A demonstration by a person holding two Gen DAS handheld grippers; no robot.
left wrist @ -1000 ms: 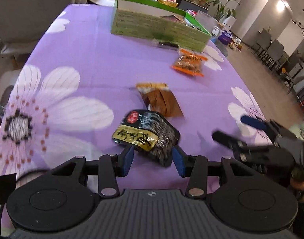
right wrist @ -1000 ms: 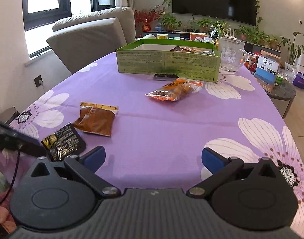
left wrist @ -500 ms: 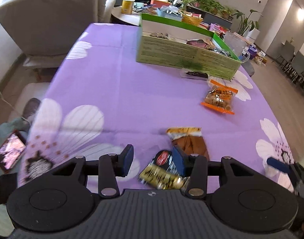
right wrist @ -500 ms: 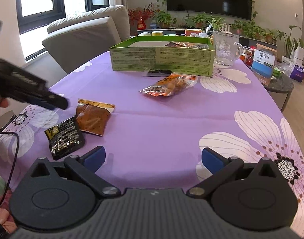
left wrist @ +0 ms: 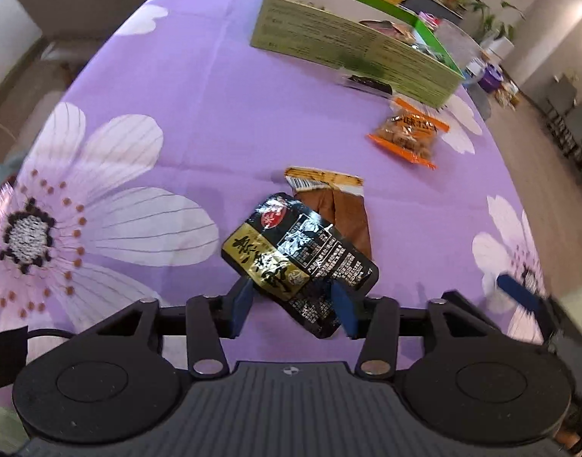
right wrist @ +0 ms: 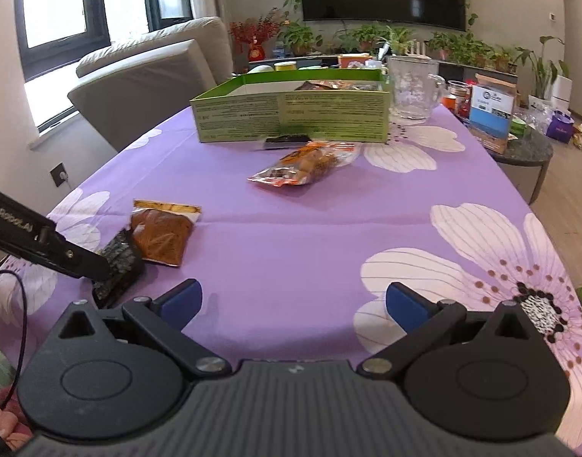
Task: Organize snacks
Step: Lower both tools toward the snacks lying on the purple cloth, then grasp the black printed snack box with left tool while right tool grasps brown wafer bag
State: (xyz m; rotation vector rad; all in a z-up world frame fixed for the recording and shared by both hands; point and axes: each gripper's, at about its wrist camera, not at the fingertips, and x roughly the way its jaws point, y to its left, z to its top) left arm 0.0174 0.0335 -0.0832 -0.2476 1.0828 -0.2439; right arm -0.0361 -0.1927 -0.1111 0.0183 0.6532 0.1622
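Black-and-gold snack packet (left wrist: 298, 255): lies at the near end of the surface (left wrist: 199, 87), tilted, its far corner overlapping the brown packet (left wrist: 344, 209). Its near end sits between the blue fingers of the left claw (left wrist: 293, 304). The jaws have just been opening; the fingers straddle the packet with the pads flanking its edges, apparently not pressing, so I read this as lining up a pick, not a hold. The packet appears to rest on the cloth.

Orange packet (left wrist: 409, 137): farther along, apart from the other two. A small dark packet (left wrist: 367, 83) lies just beside the wall of the green box (left wrist: 348, 49), which already holds some snacks, so it is the likely destination.

Right claw (right wrist: 293, 299): jaws wide apart, nothing between them, above bare purple cloth at the near edge, probably waiting clear while the left works.

Judgement: the overlap on the brown packet may drag it along at lift.
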